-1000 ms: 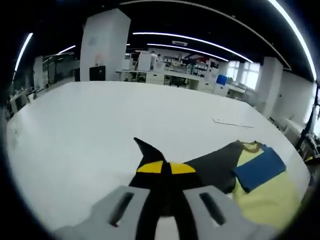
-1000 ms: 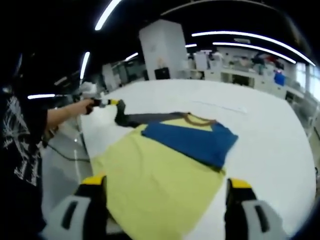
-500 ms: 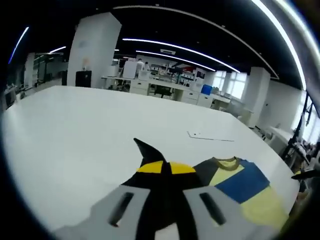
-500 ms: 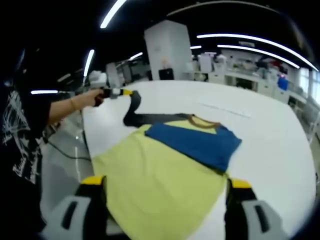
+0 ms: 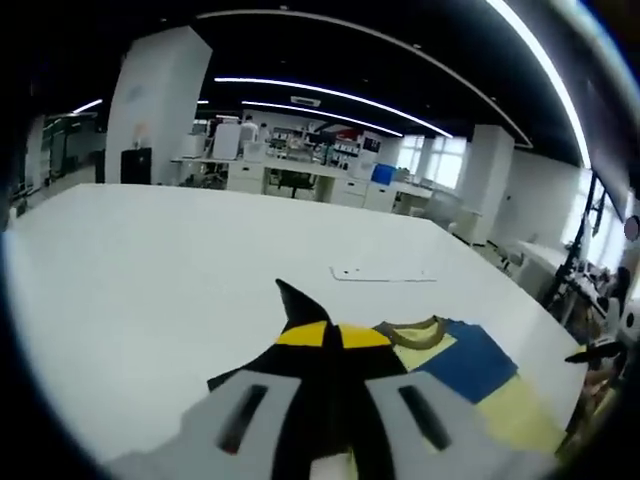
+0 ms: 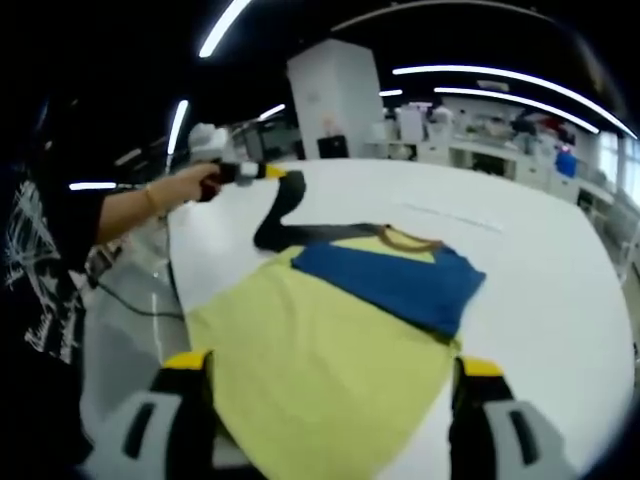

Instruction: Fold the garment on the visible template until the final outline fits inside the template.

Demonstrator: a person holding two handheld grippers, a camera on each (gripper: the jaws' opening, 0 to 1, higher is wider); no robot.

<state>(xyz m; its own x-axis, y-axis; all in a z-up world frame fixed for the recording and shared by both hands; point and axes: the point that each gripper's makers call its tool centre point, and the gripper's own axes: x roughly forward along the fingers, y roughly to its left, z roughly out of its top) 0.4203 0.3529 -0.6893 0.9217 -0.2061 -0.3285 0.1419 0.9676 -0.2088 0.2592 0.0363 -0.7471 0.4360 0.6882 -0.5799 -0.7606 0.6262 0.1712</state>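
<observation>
Left gripper point(image 5: 332, 340), jaws clamped on the black sleeve point(image 6: 275, 215), lifts it off the white table point(image 6: 560, 290). Yellow shirt point(image 6: 320, 370) lies flat; right gripper point(image 6: 325, 385) hovers wide open, empty. Carry the sleeve across the body, keeping it taut.

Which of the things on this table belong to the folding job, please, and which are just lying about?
Job:
- garment, yellow with a blue sleeve
- dark sleeve, pinched in the left gripper
- right gripper, open over the hem

Lying about:
- flat white sheet farther along the white table
</observation>
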